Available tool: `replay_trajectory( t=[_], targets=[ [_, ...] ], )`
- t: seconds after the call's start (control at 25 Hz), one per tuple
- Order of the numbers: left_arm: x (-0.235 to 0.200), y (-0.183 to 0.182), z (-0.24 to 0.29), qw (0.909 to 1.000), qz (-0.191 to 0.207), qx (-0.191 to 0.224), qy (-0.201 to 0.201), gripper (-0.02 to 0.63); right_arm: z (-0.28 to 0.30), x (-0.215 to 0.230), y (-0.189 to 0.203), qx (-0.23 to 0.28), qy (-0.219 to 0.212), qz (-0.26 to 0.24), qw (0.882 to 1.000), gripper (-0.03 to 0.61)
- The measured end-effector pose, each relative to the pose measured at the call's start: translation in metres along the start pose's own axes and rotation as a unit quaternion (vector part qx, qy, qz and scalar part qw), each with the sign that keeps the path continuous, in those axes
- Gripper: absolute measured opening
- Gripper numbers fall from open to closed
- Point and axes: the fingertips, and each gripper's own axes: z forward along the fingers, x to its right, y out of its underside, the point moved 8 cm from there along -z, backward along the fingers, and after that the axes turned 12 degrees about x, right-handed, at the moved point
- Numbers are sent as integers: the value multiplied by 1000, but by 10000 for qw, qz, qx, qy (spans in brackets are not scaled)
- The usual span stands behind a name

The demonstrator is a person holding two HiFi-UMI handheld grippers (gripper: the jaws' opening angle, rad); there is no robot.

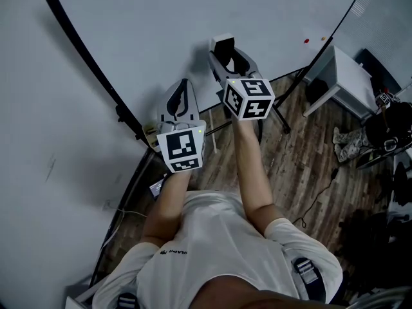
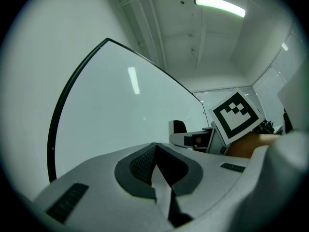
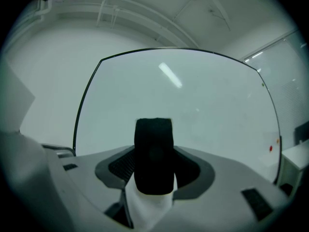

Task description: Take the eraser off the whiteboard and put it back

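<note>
The right hand-held gripper [image 3: 153, 164] is clamped on the eraser [image 3: 153, 151], whose dark felt end stands up between its jaws with the white body below. The eraser is off its resting spot and held level in front of the whiteboard [image 3: 193, 105], close to the lower middle of the board's face. No view settles whether it touches the board. The left hand-held gripper [image 2: 155, 167] has its jaws pressed together on nothing and waits beside the right one, also facing the whiteboard.

I judge that putting the eraser back is the step in hand, and the release is the risky part. If the jaws part before the eraser sits flat against the whiteboard, it will likely drop to the wooden floor [image 1: 302, 166] below the board. Coming in tilted could have the same effect, since only an edge would catch. The grip is on one end of the eraser, so it could twist in the pads on contact. The whiteboard also looks to stand on thin legs [image 1: 278, 111] – a hard push might rock it and spoil the placement
</note>
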Motion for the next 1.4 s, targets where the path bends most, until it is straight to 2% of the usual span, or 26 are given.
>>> replay_trajectory(
  t=[1.4],
  targets=[
    [2,5,6,10000,72,-22,-22,2,31,8,8,-242,79,-126,9996,236]
  ],
)
